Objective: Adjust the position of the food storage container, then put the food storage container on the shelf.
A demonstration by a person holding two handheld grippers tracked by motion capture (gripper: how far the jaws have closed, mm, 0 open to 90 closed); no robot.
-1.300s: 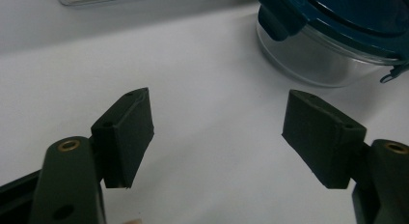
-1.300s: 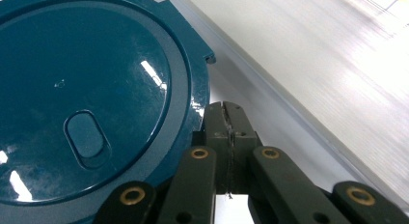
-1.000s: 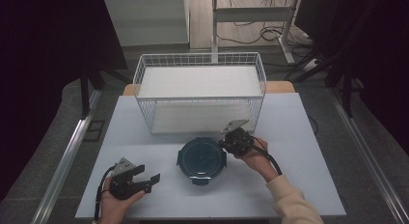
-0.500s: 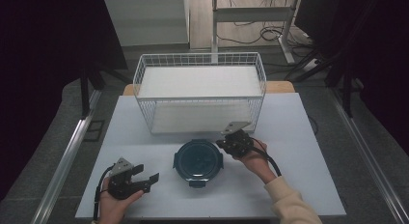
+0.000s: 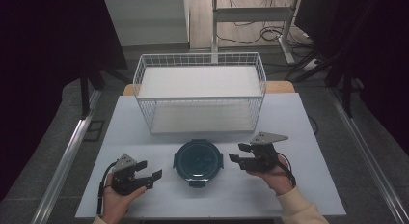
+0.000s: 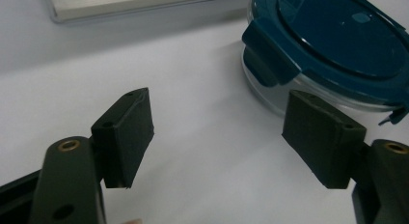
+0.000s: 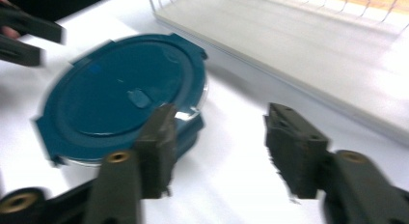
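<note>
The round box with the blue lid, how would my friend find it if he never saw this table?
Find the white table and its wire basket. Just in front of the basket, between the two hand-held tools, sits the box. It is the only round thing there, clear-sided under a dark blue clip-on lid.

The right gripper (image 7: pixel 217 151), its two black jaws spread apart with nothing between them, hangs over a white table (image 7: pixel 231 195) beside a round glass container with a dark blue clip-on lid (image 7: pixel 125 96); a white wire basket (image 7: pixel 308 35) stands just beyond, the left gripper (image 7: pixel 26 33) at far left
</note>
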